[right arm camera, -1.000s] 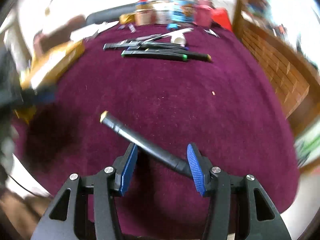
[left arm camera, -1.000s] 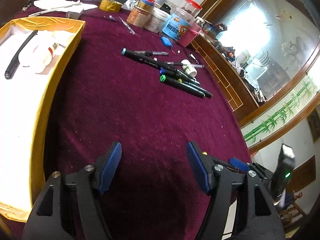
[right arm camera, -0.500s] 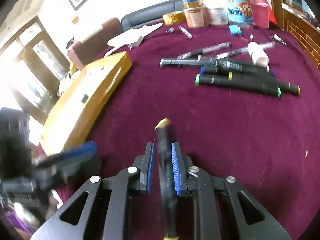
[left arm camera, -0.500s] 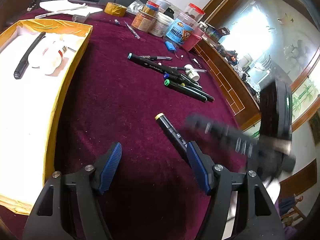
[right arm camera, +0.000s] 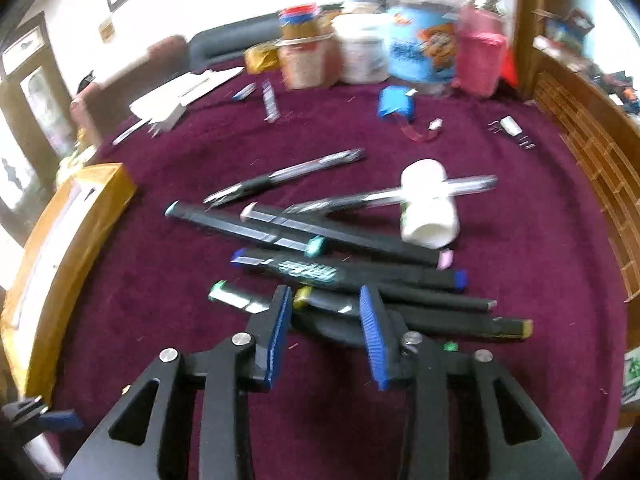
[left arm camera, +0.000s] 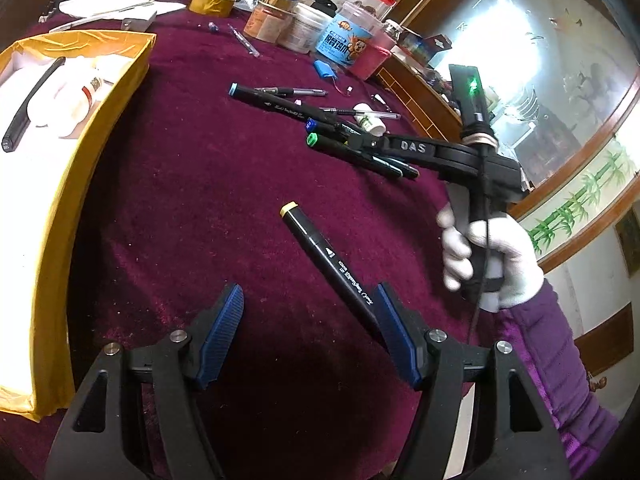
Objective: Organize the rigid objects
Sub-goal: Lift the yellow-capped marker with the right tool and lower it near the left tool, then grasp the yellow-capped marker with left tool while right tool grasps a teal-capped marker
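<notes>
Left wrist view: the left gripper [left arm camera: 310, 332], jaws wide and empty, frames a black, yellow-capped plastic marker [left arm camera: 328, 260] lying on the maroon velvet tablecloth [left arm camera: 192, 184], near the yellow cardboard box [left arm camera: 60, 184]. Likely light, stiff, smooth; best pinched mid-barrel.

Right wrist view: the right gripper [right arm camera: 325, 326], parted and empty, hovers over the heap of black markers [right arm camera: 340, 276].

The marker pile [right arm camera: 340, 272] holds at least five black markers; blur hides any more. One yellow-capped marker [left arm camera: 328, 256] lies alone. Two gel pens [right arm camera: 288, 172] lie at the pile's twelve o'clock, and one white bottle [right arm camera: 428, 216] at its two o'clock. Farther off are four containers [left arm camera: 340, 36], one blue battery pack [left arm camera: 325, 69], one tape roll [left arm camera: 212, 2] and one yellow box [left arm camera: 60, 184].
</notes>
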